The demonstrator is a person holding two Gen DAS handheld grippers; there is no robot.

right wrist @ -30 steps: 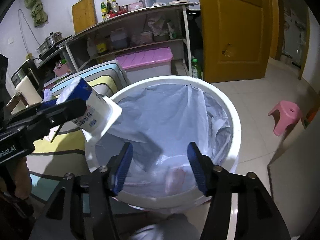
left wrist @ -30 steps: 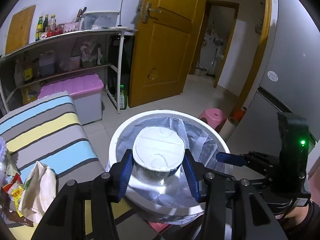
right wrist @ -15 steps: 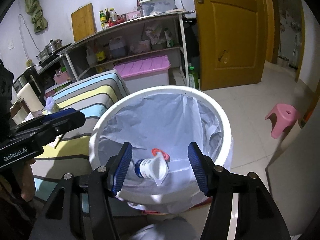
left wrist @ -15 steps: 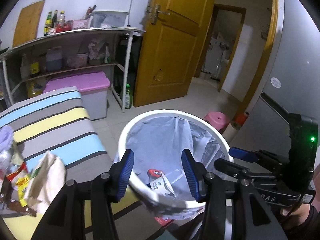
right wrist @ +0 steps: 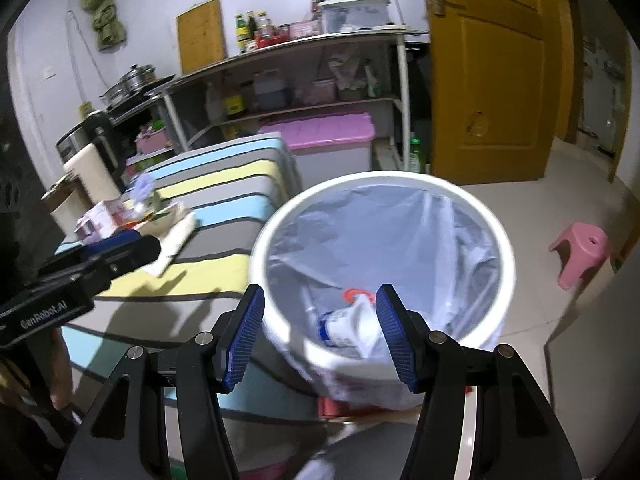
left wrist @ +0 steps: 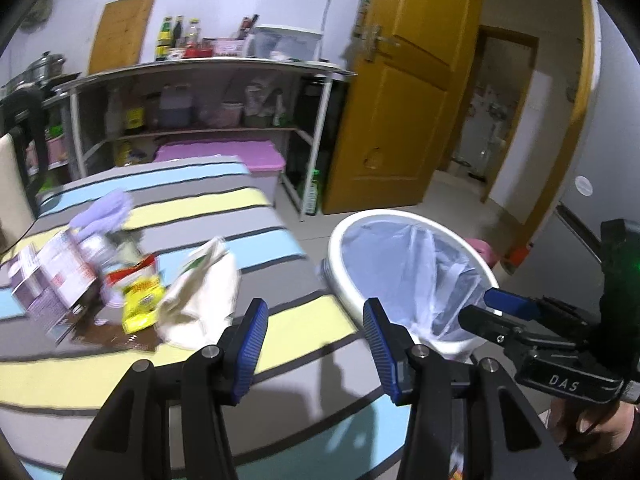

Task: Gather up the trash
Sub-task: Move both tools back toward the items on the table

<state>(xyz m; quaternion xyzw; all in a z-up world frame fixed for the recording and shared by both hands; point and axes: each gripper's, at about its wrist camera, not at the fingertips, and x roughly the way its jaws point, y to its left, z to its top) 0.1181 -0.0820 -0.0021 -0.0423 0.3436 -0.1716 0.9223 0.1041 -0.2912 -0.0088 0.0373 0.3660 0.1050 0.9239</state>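
Striped cloth over the table [left wrist: 248, 208]: grey, yellow, blue bands, the widest thing in the left wrist view. White bin [right wrist: 384, 184] with clear liner next, off the table's right edge at about 3 o'clock in that view, dead centre in the right wrist view. One white cup [right wrist: 352, 326] with blue print already lying on its side at the bottom of the liner, red lid piece just beside it.

Remaining trash clustered on the table at roughly 9 o'clock in the left wrist view: crumpled white bag [left wrist: 204, 292] nearest, yellow snack wrapper [left wrist: 142, 296] touching it on the left, purple-white carton [left wrist: 52, 276] further left, brown spill under the lot.

Left gripper [left wrist: 314, 344]: jaws apart, nothing between them, pointed down at bare cloth short of the pile. Right gripper [right wrist: 320, 336]: jaws apart too, empty, hovering over the bin's near rim.

Likely step: reach for next item. Best bet: white bag first, closest and bulkiest. Come in low, pinch a folded ridge rather than a flat face, lift clear before swinging toward 3 o'clock. Soft and floppy, so may drag the wrapper along or smear through the spill. Right gripper free to steady the bin rim.
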